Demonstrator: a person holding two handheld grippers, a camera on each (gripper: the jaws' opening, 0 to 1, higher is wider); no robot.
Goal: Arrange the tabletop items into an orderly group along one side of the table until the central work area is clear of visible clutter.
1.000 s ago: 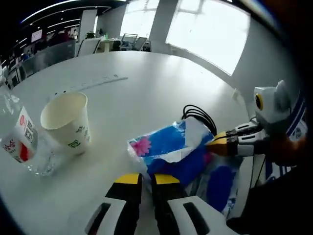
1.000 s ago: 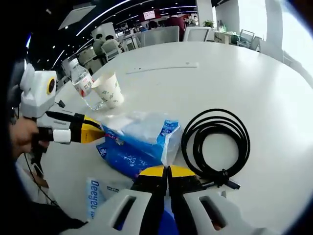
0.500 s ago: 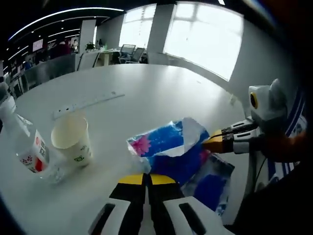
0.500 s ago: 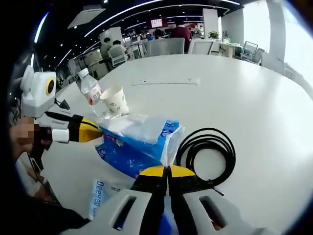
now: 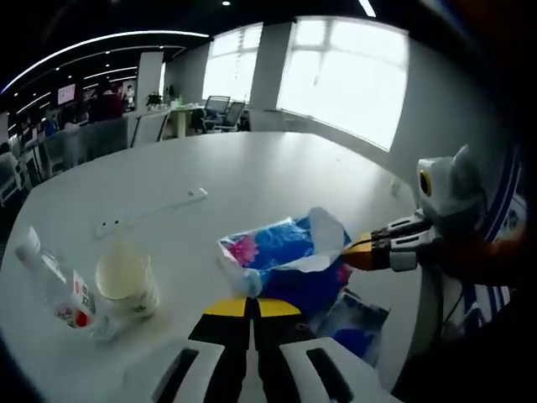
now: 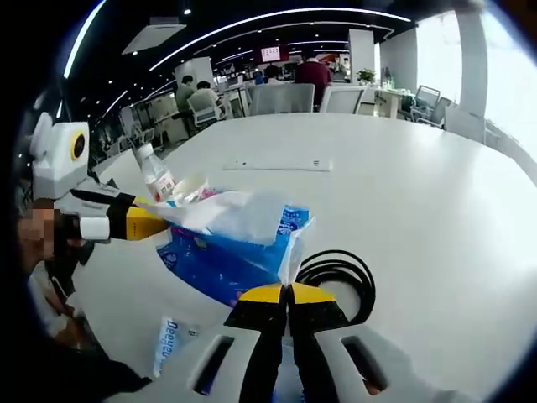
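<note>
Your left gripper (image 5: 252,307) sits at 6 o'clock in the left gripper view, jaws pressed together on the near corner of the blue tissue pack (image 5: 285,260), which is lifted off the white table (image 5: 252,176). Your right gripper (image 6: 288,294) is likewise clenched on the pack's opposite end (image 6: 231,243) at 6 o'clock in the right gripper view, so both hold the 1 pack between them. Under it, at 5 o'clock in the left gripper view, a second blue packet (image 5: 352,323) lies flat near the table edge. In the right gripper view a coiled black cable (image 6: 336,277) lies just beyond your right jaws. At 8 o'clock in the left gripper view stand a paper cup (image 5: 126,281) and, beside it, a tilted water bottle (image 5: 59,290). Farther out, at 10 o'clock, a long white ruler-like strip (image 5: 151,214) lies flat.
</note>
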